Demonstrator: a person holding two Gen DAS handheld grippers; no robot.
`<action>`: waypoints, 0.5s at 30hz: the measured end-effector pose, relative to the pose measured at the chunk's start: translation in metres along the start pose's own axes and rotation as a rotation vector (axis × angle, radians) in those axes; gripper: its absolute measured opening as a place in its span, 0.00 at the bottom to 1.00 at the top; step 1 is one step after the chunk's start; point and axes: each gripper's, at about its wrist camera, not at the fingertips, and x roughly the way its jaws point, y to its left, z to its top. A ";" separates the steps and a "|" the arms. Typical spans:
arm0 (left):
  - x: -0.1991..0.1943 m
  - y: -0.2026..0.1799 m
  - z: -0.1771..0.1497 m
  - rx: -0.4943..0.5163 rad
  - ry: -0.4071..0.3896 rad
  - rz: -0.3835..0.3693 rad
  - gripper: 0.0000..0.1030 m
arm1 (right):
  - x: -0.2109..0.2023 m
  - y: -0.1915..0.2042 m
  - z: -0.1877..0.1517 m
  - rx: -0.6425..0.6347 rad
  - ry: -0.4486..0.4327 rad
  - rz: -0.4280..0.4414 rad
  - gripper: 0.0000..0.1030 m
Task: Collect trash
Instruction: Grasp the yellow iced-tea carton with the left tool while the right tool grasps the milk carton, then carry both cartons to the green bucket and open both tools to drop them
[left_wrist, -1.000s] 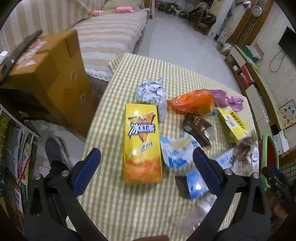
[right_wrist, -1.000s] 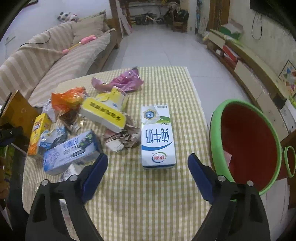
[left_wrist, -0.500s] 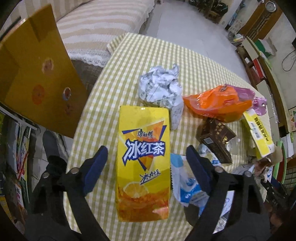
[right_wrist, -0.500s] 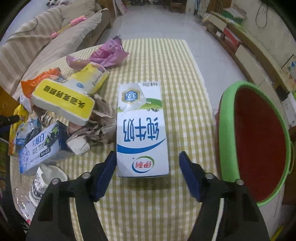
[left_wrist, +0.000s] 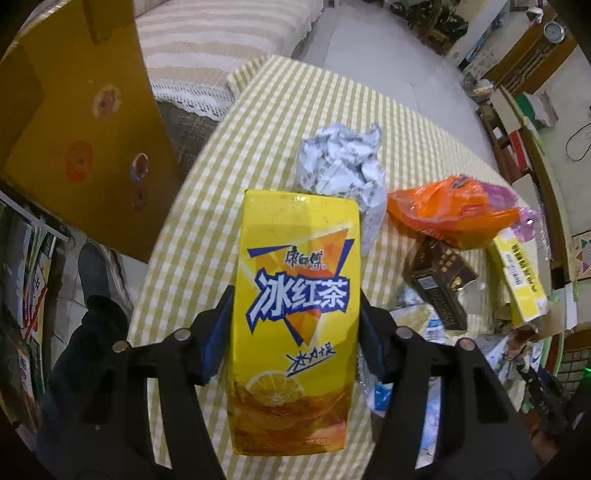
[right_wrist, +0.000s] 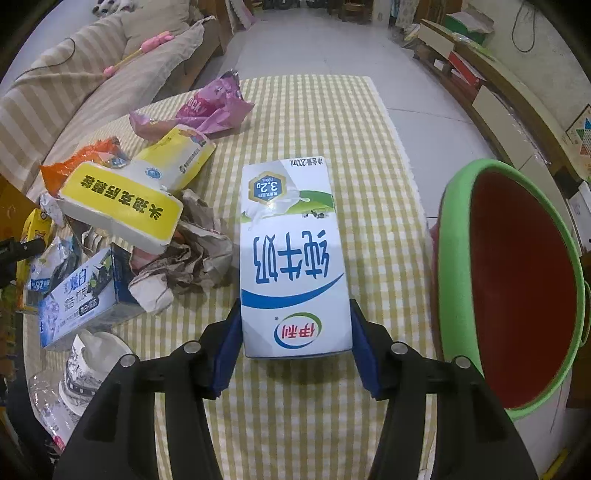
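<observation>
Both tools have dropped and closed, left tool (left_wrist: 295, 332) clamping the yellow tea carton (left_wrist: 295, 314), right tool (right_wrist: 293, 343) the milk carton (right_wrist: 291, 258)

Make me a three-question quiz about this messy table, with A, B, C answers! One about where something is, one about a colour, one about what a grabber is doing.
1. Where is the green-rimmed bin relative to the milk carton in the right wrist view?
A. right of it
B. left of it
C. on top of it

2. What colour is the iced tea carton?
A. blue
B. yellow
C. white

3. What is the left gripper doing?
A. hanging wide open
B. holding crumpled paper
C. closing on the tea carton

Answers: 1 A, the bin stands beyond the table's right edge. 2 B, its face is yellow. 3 C, both pads meet the carton's sides.
</observation>
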 end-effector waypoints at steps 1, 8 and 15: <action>-0.003 0.001 -0.001 -0.002 -0.006 -0.004 0.57 | -0.004 -0.002 -0.002 0.006 -0.011 0.004 0.50; -0.033 0.012 -0.007 -0.028 -0.059 -0.066 0.57 | -0.029 -0.008 -0.008 0.026 -0.057 0.028 0.50; -0.033 0.011 -0.004 -0.029 -0.050 -0.058 0.57 | -0.043 -0.001 -0.008 0.008 -0.082 0.036 0.50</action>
